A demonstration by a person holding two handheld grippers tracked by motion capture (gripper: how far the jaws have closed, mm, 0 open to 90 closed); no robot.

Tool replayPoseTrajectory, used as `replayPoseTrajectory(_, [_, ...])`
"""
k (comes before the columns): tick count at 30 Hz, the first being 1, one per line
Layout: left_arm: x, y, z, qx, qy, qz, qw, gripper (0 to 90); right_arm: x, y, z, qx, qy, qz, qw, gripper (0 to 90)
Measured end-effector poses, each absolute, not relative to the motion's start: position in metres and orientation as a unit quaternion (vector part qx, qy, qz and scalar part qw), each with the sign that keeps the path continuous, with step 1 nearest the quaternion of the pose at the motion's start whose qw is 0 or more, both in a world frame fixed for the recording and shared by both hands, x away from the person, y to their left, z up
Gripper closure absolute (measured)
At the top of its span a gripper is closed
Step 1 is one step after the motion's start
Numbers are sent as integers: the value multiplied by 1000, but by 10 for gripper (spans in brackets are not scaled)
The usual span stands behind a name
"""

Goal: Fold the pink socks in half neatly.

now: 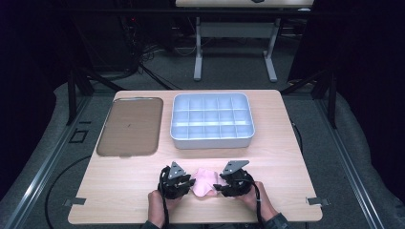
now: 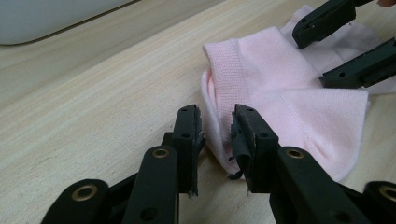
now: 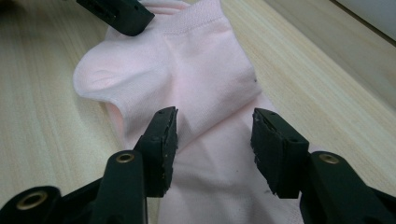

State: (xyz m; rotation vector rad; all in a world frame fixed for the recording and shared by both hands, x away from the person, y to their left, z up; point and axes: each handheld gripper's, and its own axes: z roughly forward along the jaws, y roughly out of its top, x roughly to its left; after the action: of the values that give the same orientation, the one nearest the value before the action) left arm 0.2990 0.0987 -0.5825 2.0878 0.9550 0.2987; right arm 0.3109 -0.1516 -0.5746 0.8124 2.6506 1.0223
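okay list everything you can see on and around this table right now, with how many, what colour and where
sock: one, pink, near edge of the table, between the two grippers
divided bin: one, pale grey, far middle of the table
tray: one, brown, far left of the table
table: one, light wood
second table: one, white legs, on the floor beyond
left gripper: black, jaws apart at the sock's edge
right gripper: black, jaws apart over the sock
hands: two, at the near edge

A lab: black curtains (image 1: 363,71) (floor cables (image 1: 143,52)), rig table (image 1: 286,143).
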Motion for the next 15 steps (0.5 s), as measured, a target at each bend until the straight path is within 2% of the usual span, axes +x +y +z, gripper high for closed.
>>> replayPoseTrajectory(10, [297,103,-576,810,387,121,423,571,318,-153,-574,261,898,342,87,471])
replayPoseTrajectory(15, [298,96,-579,822,384,121,403,494,320,-152,-574,257,901,339,87,451])
